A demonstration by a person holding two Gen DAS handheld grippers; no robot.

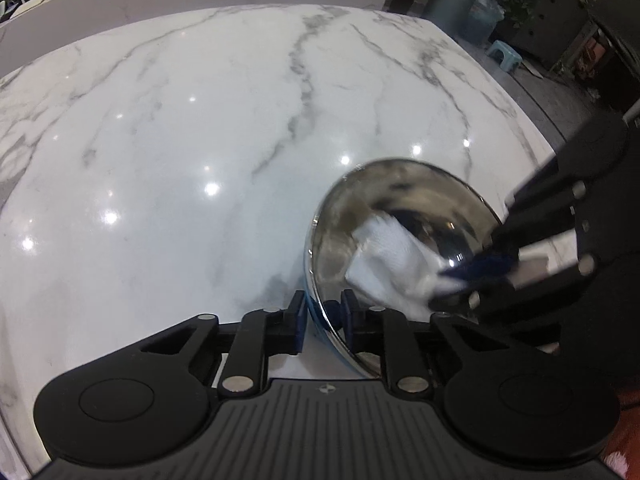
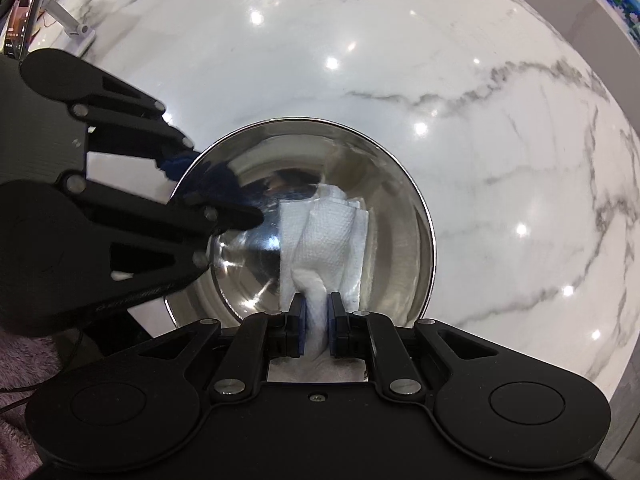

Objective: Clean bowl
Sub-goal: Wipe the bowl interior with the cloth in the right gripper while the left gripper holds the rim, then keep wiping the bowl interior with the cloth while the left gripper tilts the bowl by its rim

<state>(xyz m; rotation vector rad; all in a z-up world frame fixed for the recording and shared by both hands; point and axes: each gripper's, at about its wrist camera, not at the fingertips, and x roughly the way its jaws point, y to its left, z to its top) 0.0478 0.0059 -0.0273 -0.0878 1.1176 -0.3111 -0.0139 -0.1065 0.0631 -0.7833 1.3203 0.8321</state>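
A steel bowl (image 2: 304, 220) is seen on the white marble table (image 1: 180, 140), near its right-hand edge in the left wrist view. The bowl's rim is pinched by the left gripper (image 1: 323, 322): one blue pad (image 1: 299, 320) is set against the outer wall and the other against the inner wall, with the jaws drawn close on the thin metal. The bowl appears tilted in the left wrist view, its opening turned toward the right gripper (image 1: 476, 270). That gripper is brought in from the right side, angled down into the bowl. A folded white paper towel (image 2: 320, 240) is clamped between its narrowly spaced fingers (image 2: 298, 314), and the free part of the towel is laid against the inner wall and floor of the bowl. In the right wrist view the left gripper (image 2: 176, 168) is seen entering from the left, over the bowl's rim.
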